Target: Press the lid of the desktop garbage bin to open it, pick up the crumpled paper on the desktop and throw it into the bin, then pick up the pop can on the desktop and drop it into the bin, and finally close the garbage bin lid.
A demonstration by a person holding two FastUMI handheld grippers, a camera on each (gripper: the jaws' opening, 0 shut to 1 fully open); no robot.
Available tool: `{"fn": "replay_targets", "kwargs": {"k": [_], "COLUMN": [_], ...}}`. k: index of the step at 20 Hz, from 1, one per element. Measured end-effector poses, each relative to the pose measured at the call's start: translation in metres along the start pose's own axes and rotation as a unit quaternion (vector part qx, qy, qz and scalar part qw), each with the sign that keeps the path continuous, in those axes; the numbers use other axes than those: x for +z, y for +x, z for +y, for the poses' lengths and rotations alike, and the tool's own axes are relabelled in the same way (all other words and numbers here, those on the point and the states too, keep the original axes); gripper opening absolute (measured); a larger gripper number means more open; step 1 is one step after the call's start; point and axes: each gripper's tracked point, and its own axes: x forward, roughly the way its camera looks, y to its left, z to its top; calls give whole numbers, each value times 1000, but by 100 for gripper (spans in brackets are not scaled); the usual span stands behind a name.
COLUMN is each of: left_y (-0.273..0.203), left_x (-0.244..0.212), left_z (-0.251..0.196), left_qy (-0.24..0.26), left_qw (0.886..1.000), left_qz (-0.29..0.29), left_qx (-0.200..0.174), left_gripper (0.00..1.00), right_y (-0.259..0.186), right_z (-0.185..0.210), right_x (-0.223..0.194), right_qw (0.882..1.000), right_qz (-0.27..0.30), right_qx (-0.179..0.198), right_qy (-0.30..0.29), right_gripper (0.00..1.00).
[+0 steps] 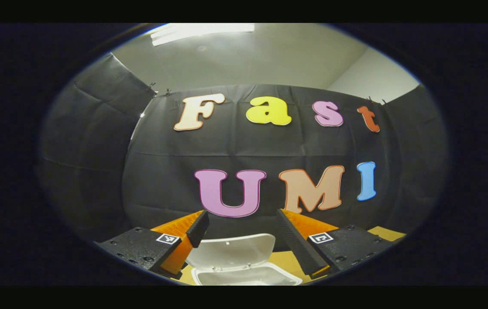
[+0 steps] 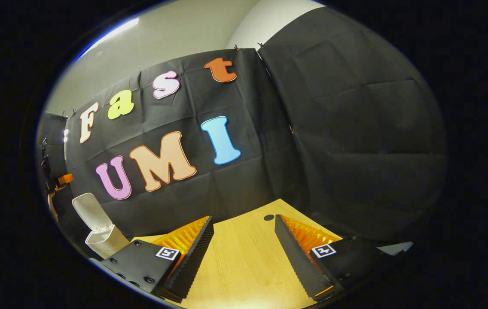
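Left gripper view showed the bin (image 1: 244, 274) lid (image 1: 231, 251) up beneath the released, empty left hand-held gripper (image 1: 244, 240); lid looked light, hinged plastic, best pushed at its top edge.

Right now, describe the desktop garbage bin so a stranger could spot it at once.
Start at the light wooden desktop before the black cloth wall. Near that wall stands the small white plastic garbage bin. Its hinged white lid is tipped up and open, and it is the desk's one white box.

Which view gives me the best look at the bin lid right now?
The left gripper view: the bin lid stands open straight ahead, between the left gripper fingers, underside facing the camera. In the right gripper view the lid appears small at the far left edge, raised above the bin, seen side-on.
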Motion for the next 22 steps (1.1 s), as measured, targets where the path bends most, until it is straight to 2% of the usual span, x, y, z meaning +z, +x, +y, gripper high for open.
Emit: {"fn": "replay_targets", "kwargs": {"k": [3, 7, 9, 10, 12, 14, 17, 19, 22], "left_y": [32, 47, 40, 27, 21, -4, -54, -77, -103], "left_x": [-24, -84, -108, -114, -104, -115, -154, -182, -228], "left_z": [11, 44, 42, 37, 31, 18, -10, -14, -15], "left_qy": [-35, -8, -17, -34, -40, -39, -58, -53, -71], "left_qw": [998, 987, 979, 975, 981, 980, 973, 969, 957], "left_qz": [56, 159, 201, 218, 192, 193, 219, 232, 276], "left_qx": [-6, 33, 28, 22, 8, -10, -47, -58, -60], "left_gripper": [93, 94, 94, 94, 95, 94, 94, 92, 94], "right_y": [-4, -14, -17, -19, -20, -18, -17, -14, -11], "right_z": [-6, -19, -23, -25, -25, -22, -15, -14, -7], "right_x": [-1, 8, 11, 10, 12, 10, 6, 8, 5], "right_qw": [1000, 1000, 1000, 999, 999, 1000, 1000, 1000, 1000], "right_qz": [1, -11, -13, -13, -14, -15, -7, -5, 4], "right_qx": [-6, -23, -27, -29, -29, -24, -10, -7, 3], "right_qy": [0, 0, 5, 8, 10, 8, 0, -10, -15], "right_gripper": [95, 96, 96, 96, 95, 95, 95, 95, 96]}}
